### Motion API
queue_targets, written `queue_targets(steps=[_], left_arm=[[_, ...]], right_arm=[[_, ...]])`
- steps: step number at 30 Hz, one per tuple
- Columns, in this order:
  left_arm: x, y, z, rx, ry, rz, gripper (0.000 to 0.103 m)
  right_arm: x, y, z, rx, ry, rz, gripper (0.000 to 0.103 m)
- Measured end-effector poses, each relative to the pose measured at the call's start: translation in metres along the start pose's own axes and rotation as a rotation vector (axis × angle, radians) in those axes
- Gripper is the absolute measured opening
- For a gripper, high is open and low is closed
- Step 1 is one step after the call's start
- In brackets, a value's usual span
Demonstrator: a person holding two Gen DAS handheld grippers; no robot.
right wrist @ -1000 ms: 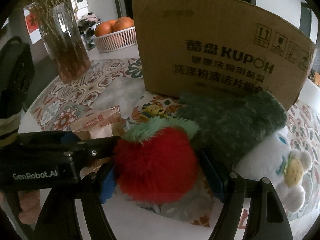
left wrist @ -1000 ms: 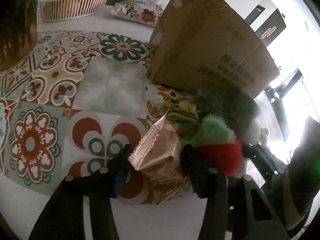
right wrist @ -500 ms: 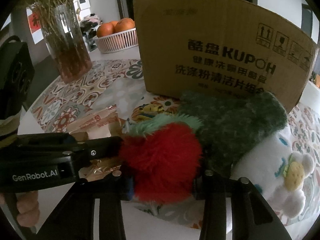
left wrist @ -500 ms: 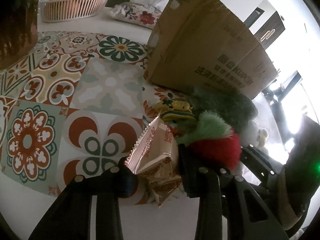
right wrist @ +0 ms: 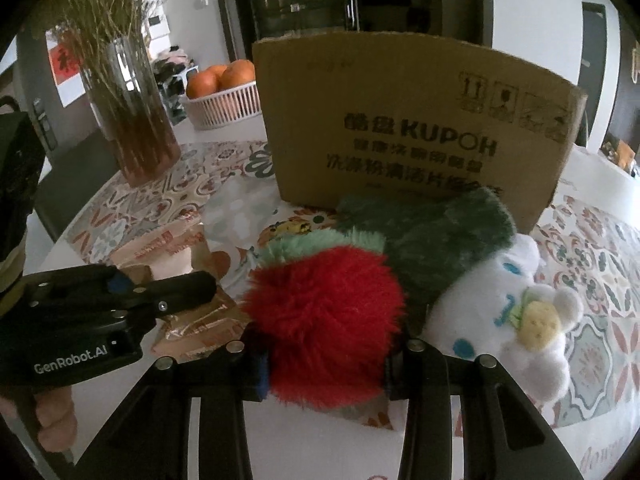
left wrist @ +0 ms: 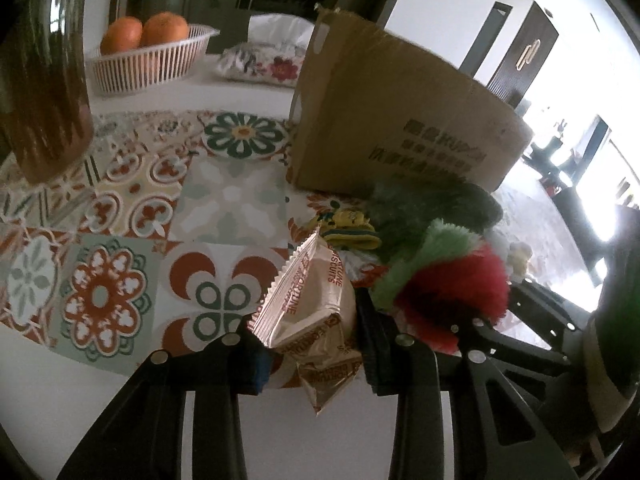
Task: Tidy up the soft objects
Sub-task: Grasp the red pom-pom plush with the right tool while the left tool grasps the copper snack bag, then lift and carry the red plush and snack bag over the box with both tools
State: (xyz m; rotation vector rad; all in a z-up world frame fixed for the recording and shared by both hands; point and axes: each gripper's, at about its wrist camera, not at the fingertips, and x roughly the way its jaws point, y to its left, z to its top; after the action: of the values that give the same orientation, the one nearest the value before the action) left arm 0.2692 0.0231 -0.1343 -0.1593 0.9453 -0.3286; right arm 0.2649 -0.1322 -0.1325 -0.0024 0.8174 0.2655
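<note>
Your left gripper [left wrist: 312, 354] had its jaws pinching a biscuit packet [left wrist: 310, 304], lifted slightly over the patterned table [left wrist: 224, 200]. Your right gripper [right wrist: 324, 364] squeezed a red fluffy toy [right wrist: 324, 316], beside a dark green plush [right wrist: 436, 240], before the cardboard box [right wrist: 408, 120].

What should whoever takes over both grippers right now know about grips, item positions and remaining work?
Left gripper: shut on the pink foil biscuit packet, apparently raised off the patterned tablecloth.
Right gripper: shut on the red fluffy plush with green fringe.
On the cloth in front of the brown cardboard box: dark green furry plush, white plush with a yellow-centred flower, small yellow item.
Done: both grasps look secure. The box's inside is not visible.
Left: likely carry both to the box, then collect the other plush items.
</note>
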Motion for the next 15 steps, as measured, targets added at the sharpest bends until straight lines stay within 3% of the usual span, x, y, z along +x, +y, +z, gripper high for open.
queue_targets(steps=[15], left_arm=[[-0.044, -0.036, -0.001, 0.089, -0.113, 0.059, 0.036]], right_arm=[[-0.049, -0.011, 0.002, 0.059, -0.110, 0.027, 0.039]])
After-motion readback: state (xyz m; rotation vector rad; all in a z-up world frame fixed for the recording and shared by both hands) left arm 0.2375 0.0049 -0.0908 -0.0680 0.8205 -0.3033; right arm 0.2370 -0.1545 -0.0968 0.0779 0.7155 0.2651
